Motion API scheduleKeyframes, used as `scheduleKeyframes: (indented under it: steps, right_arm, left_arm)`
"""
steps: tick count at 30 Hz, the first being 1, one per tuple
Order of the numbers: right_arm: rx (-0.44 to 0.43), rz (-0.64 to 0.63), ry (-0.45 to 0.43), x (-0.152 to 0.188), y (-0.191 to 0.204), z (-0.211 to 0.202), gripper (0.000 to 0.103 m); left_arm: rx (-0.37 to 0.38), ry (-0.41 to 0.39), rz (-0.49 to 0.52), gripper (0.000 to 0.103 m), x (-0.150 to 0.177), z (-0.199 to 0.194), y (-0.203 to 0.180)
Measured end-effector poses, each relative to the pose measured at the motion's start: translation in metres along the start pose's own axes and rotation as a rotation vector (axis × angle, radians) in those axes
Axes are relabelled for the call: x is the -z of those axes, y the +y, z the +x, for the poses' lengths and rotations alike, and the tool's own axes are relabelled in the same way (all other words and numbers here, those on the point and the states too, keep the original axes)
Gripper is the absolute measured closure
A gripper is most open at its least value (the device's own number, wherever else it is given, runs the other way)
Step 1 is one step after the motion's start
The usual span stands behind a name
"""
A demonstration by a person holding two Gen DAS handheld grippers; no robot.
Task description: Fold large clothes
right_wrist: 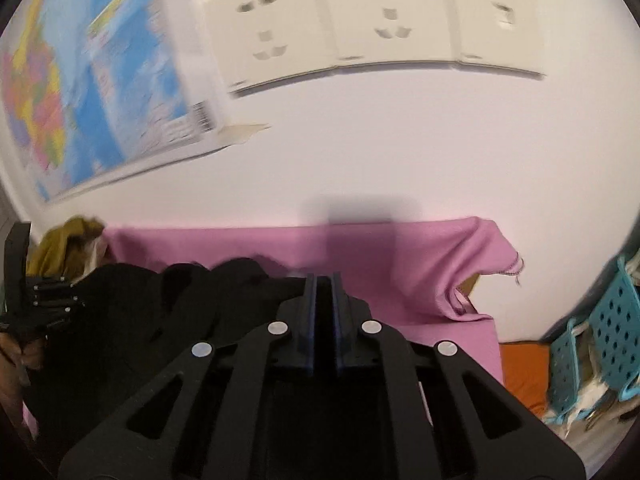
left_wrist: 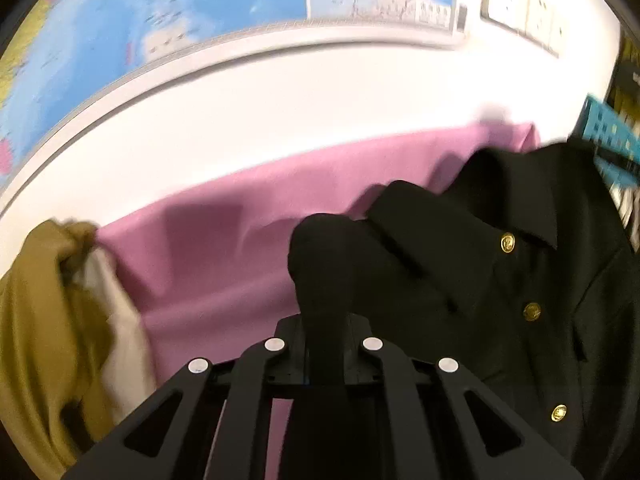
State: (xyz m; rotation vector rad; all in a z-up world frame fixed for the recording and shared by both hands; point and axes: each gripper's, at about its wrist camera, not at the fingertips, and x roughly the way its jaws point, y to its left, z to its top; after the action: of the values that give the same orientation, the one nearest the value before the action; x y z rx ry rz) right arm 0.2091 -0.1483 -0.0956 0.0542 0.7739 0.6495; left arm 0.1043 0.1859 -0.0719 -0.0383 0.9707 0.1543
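The jaws of the left gripper [left_wrist: 325,332] are closed on a bunched fold of the black jacket [left_wrist: 480,280], which rises out from between them. The jaws of the right gripper [right_wrist: 324,300] are drawn close together with only a narrow dark slot between the blue pads; whether cloth is caught in that slot cannot be told. The jacket, with its gold buttons [left_wrist: 532,311] and collar turned up, is lifted in part and otherwise lies on the pink cloth [left_wrist: 248,232] by which the bench is covered. At the left end of the bench a mustard-coloured garment [left_wrist: 36,320] with a pale lining is heaped. Behind, a white wall is seen, on which a map [left_wrist: 120,20] and a row of sockets [right_wrist: 360,12] are mounted. At the right, blue plastic baskets [right_wrist: 600,332] and an orange surface [right_wrist: 520,368] are seen.
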Motion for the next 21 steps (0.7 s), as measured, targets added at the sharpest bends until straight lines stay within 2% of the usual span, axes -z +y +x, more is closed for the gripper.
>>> scheduleKeyframes:
  steps: [2,4,5,6,8,9,11,12,13,15,17,19,21]
  right_arm:
    - [0.036,0.026,0.046,0.008,-0.013,0.017,0.096]
    - [0.06,0.055,0.122,0.021,-0.021,0.036,0.096]
    - [0.057,0.064,0.141,0.027,-0.025,0.041,0.095]
    - [0.051,0.08,0.148,0.032,-0.028,0.042,0.094]
    - [0.05,0.097,0.155,0.035,-0.03,0.038,0.076]
    - [0.062,0.096,0.144,0.035,-0.029,0.032,0.067]
    - [0.039,0.08,0.111,0.035,-0.025,0.015,0.059]
    - [0.035,0.078,0.098,0.037,-0.023,0.006,0.055]
    - [0.032,0.083,0.082,0.039,-0.021,-0.007,0.048]
    - [-0.033,0.097,0.058,0.048,-0.017,-0.033,0.047]
    - [-0.062,0.094,0.049,0.057,-0.011,-0.052,0.043]
    - [-0.087,0.074,0.045,0.074,-0.003,-0.073,0.041]
    - [-0.131,0.08,0.043,0.092,0.004,-0.092,0.033]
  left_arm:
    - [-0.029,0.026,-0.009,0.096,-0.003,0.013,-0.003]
    - [-0.058,0.056,-0.011,0.091,0.004,0.026,-0.002]
    - [-0.067,0.066,-0.023,0.083,0.006,0.029,0.0]
    - [-0.056,0.072,-0.033,0.08,0.01,0.027,0.005]
    - [-0.039,0.072,-0.04,0.063,0.016,0.019,0.012]
    - [-0.039,0.067,-0.04,0.057,0.021,0.01,0.018]
    - [-0.032,0.026,-0.025,0.05,0.032,-0.01,0.024]
    - [-0.015,0.01,-0.011,0.041,0.042,-0.024,0.027]
    - [0.0,0.003,-0.004,0.038,0.048,-0.033,0.03]
    - [0.025,-0.013,0.013,0.032,0.067,-0.053,0.033]
    - [0.046,-0.015,0.04,0.028,0.092,-0.07,0.039]
    - [0.085,0.003,0.028,0.028,0.124,-0.083,0.044]
    - [0.116,0.01,0.016,0.028,0.148,-0.09,0.047]
